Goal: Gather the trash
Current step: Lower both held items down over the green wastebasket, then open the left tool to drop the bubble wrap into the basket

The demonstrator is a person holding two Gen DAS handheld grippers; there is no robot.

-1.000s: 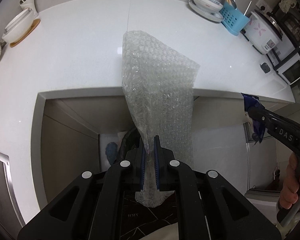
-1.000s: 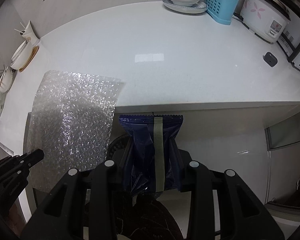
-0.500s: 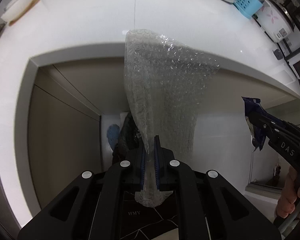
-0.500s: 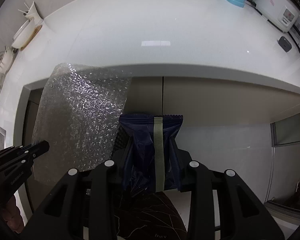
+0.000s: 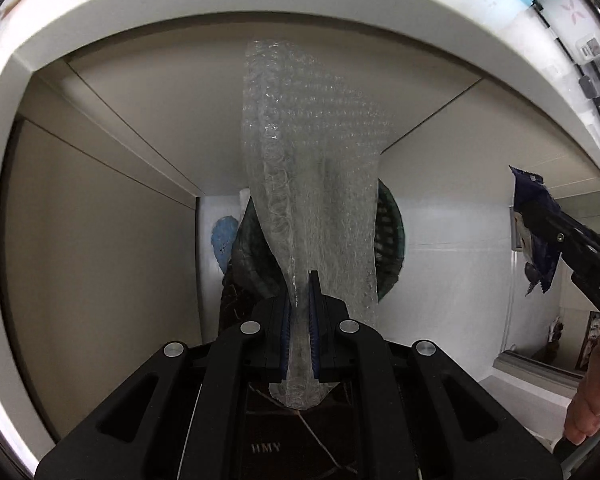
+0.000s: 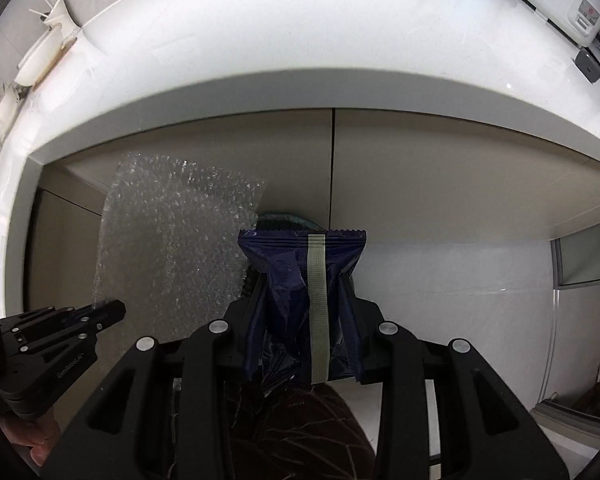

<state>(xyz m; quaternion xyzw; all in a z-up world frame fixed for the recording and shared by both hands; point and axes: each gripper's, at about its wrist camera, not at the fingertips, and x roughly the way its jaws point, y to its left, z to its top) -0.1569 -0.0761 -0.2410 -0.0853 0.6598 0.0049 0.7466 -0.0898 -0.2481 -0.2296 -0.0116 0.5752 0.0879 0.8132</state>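
White bench (image 6: 300, 40) fills the upper frame. Light, limp bubble wrap (image 5: 312, 160) is pinched by the closed left gripper (image 5: 300, 300); a crinkly snack wrapper (image 6: 304, 280) is clamped in the right gripper (image 6: 304, 312).

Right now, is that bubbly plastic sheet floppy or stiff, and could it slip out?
Probably floppy: the bubble wrap sheet twists and curls away from the left gripper instead of staying flat. It looks light, since a pinch at one end carries the whole sheet. It may be a bit slippery, being smooth plastic, though the jaws are shut tight on it.
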